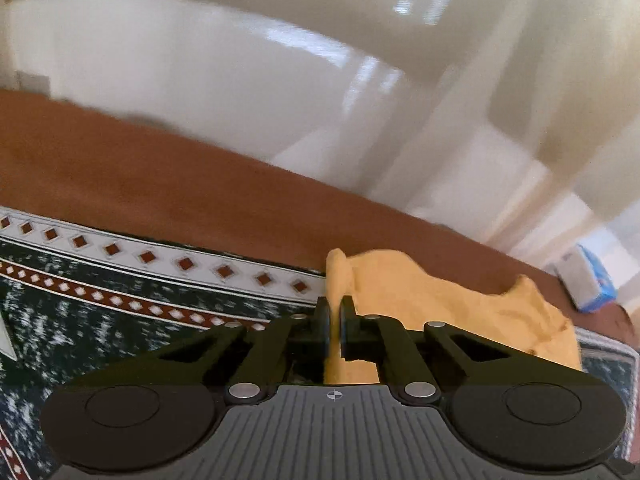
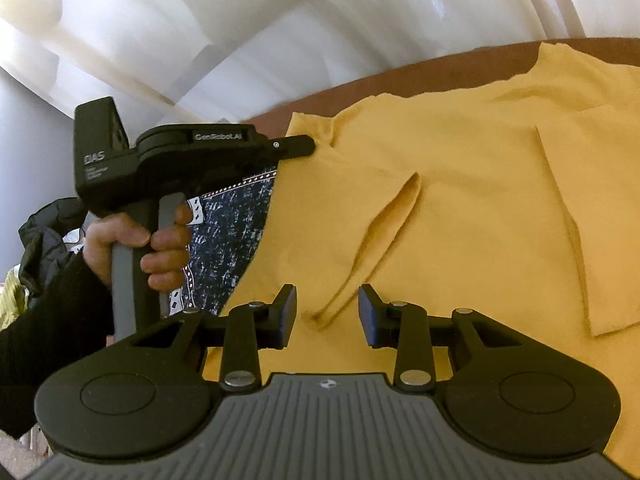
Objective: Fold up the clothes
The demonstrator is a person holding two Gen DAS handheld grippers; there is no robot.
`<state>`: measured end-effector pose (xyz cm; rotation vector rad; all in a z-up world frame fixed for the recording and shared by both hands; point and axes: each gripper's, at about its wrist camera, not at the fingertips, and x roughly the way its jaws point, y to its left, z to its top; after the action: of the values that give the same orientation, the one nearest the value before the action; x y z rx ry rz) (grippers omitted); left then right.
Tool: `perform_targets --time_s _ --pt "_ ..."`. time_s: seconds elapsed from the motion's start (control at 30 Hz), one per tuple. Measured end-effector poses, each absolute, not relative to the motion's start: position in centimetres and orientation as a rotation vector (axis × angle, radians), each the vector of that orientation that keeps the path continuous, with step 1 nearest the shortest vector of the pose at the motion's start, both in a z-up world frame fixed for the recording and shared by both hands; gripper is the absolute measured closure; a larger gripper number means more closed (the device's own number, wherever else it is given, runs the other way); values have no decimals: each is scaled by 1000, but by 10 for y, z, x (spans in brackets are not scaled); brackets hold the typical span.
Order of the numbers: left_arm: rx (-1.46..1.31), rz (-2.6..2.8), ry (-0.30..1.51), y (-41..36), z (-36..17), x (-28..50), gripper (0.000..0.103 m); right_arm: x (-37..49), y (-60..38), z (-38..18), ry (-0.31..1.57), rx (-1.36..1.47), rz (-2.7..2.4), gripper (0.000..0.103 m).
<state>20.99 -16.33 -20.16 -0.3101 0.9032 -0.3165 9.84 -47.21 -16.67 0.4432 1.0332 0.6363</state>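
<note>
2 grippers work the yellow T-shirt (image 2: 460, 208) spread on the patterned blanket (image 1: 100, 300): the left gripper (image 1: 334, 320) pinches its left edge, while the right gripper (image 2: 328, 312), jaws apart, straddles a raised crease running away from it.

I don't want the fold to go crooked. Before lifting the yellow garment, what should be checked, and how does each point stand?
1. Left gripper pinching the yellow garment: ok, its jaws are shut on a bunched edge.
2. Right gripper gripping the cloth: not ok, its jaws stand open over a crease with the pads off it.
3. Garment lying flat: not ok, a long ridge runs up the middle.
4. Sleeve tucked in: ok, it lies folded over the body.
5. Room on the patterned blanket: ok beside the garment.
6. Far hem lying straight: cannot tell, it is out of view.
</note>
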Motion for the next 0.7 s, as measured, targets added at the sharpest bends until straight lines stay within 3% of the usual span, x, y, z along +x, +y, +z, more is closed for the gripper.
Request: perform_targets --time_s 0.27,0.3,0.33,0.47,0.53,0.7 --pt "-361 -275 876 -156 -204 211 101 100 -476 -171 1040 477 638 64" --pt "-375 -263 872 -154 -203 210 96 99 -477 -169 1040 474 639 64" --pt "-383 -248 864 -151 -202 208 76 98 -481 -166 1028 468 635 64" --pt "-394 -236 831 -139 -187 194 71 96 -509 -149 963 482 573 62" --pt "-390 -260 835 -135 -180 182 62 95 -531 -140 931 481 514 61" --pt "-335 -370 909 -138 -176 142 53 81 -583 -128 921 449 378 60"
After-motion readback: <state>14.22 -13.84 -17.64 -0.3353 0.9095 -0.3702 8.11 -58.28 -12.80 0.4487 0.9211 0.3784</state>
